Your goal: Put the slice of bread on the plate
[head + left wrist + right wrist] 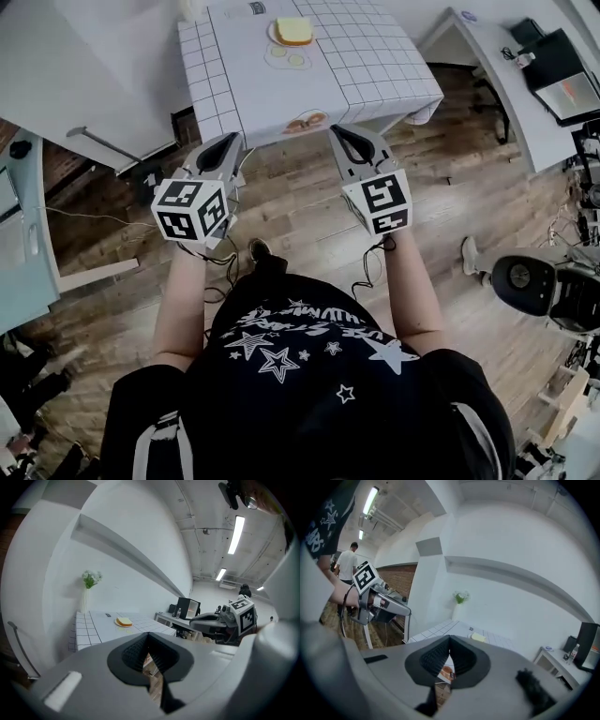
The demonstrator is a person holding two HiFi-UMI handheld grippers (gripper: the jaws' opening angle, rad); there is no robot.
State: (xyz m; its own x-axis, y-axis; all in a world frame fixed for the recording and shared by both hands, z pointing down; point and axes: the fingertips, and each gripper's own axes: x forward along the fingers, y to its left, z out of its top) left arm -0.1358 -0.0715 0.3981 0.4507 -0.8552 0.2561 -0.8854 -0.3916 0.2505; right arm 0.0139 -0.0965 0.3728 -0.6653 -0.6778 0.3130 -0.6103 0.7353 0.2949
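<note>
Left gripper [231, 141], right gripper [339, 133]: jaws closed together, nothing held, short of table [375, 66]. Bread slice [293, 30] well ahead, apparently resting on plate [272, 36]. Approach step; next: reach forward, verify placement.

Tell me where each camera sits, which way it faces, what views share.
Head view: on the head, steeply down at the white grid-patterned table; forearms, left tool, right tool show.
Left gripper view: on the left tool, facing the table along shut jaws.
Right gripper view: likewise on the right tool.
Shared: the pale slice of bread.

Plate [272, 37] mostly hidden under bread slice [293, 30]
</note>
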